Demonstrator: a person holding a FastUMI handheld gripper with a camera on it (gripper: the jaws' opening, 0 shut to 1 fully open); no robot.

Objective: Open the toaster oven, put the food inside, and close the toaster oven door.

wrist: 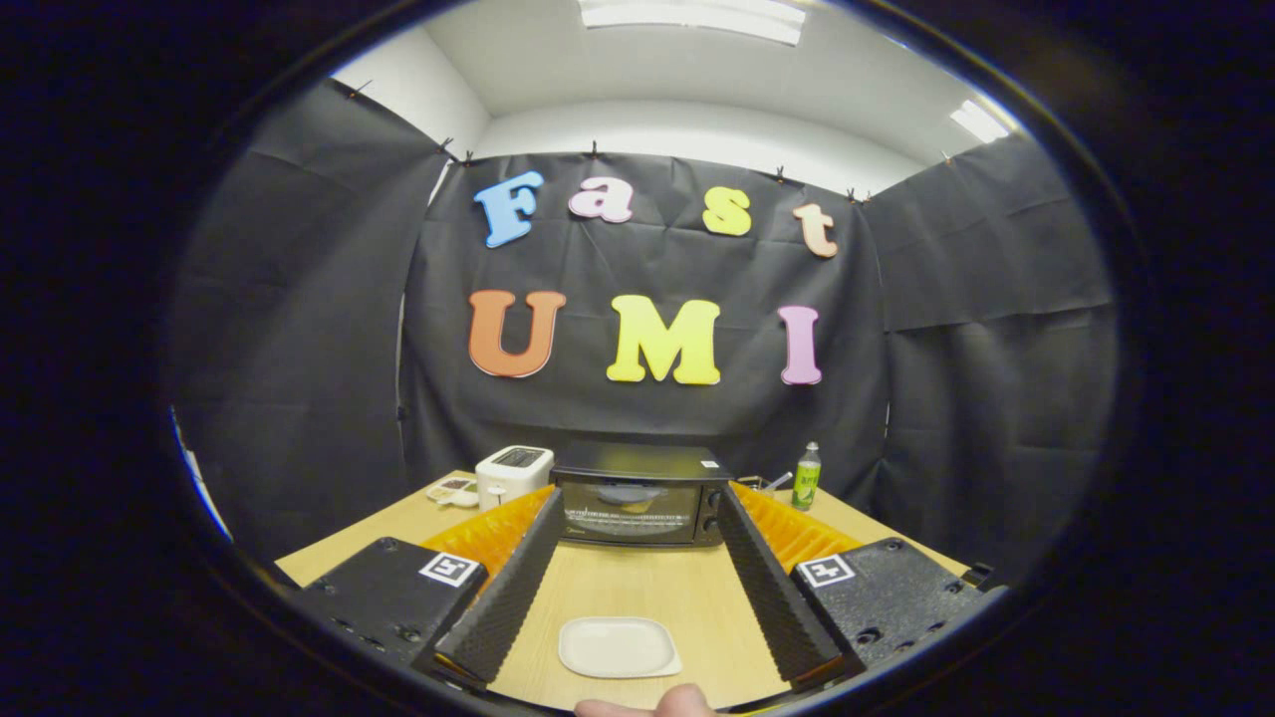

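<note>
Here, gripper (637, 518) spread wide, toaster oven (637, 495) shut

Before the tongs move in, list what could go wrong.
1. The toaster oven door is shut; it must open first.
2. The open tongs may clip the white plate lying between them on the table.
3. A white toaster beside the oven could get bumped.

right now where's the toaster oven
In the gripper view the toaster oven stands on the wooden table beyond the open gripper, door shut, between a white toaster and a green bottle.
</note>
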